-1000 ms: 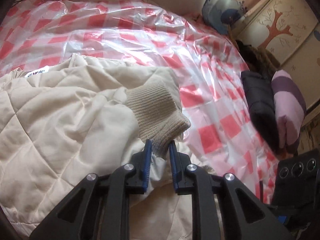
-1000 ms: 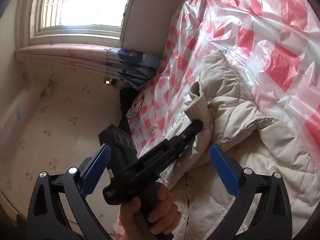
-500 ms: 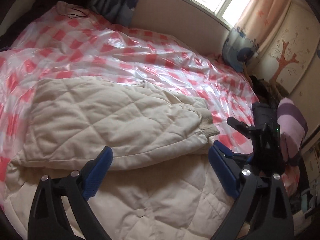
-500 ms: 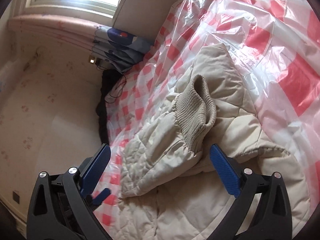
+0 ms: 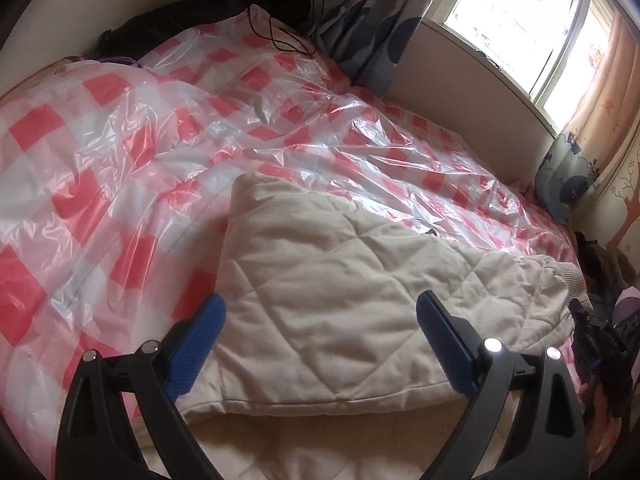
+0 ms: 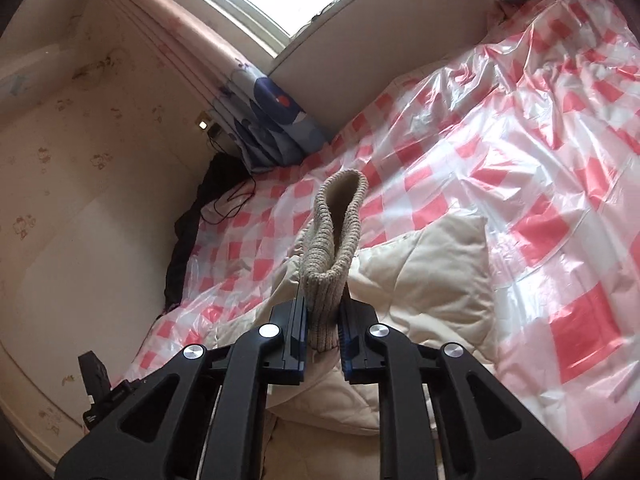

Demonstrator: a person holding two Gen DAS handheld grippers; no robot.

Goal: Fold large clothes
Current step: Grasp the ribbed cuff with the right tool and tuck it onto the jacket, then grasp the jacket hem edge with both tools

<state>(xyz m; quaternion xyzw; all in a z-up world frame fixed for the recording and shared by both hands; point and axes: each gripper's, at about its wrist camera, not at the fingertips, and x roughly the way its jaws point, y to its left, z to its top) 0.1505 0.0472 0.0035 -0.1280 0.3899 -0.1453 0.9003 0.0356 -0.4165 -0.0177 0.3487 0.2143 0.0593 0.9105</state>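
Handover between the two tongs, all within the last second. Left tongs: clamped on a ribbed cuff a second ago, now spread wide and holding nothing, hovering over the cream quilted jacket. First sleeve now laid flat across the jacket body, its cuff resting at the far right edge, near the side of the bed. No longer in need of a grip there.

Right tongs: wide apart and empty half a second ago, now closed tight on the second ribbed knit cuff, pinched at its base, the open end of the cuff sticking up and away past the fingertips. Sleeve fabric bunched just below, jacket body just beside it on the right.

Jacket itself lying on the bed, on the red-and-white checked plastic sheet, spread over the near part, with bare sheet beyond up to the wall under the window.

Meaning for the fold, as a judgement: one sleeve tucked in, second sleeve just picked up and ready to be carried across the body likewise. Body folds not yet done. Likely needed next: drawing the held cuff over the chest without dragging the settled sleeve. Slippery sheet beneath, so some risk of the whole jacket sliding.
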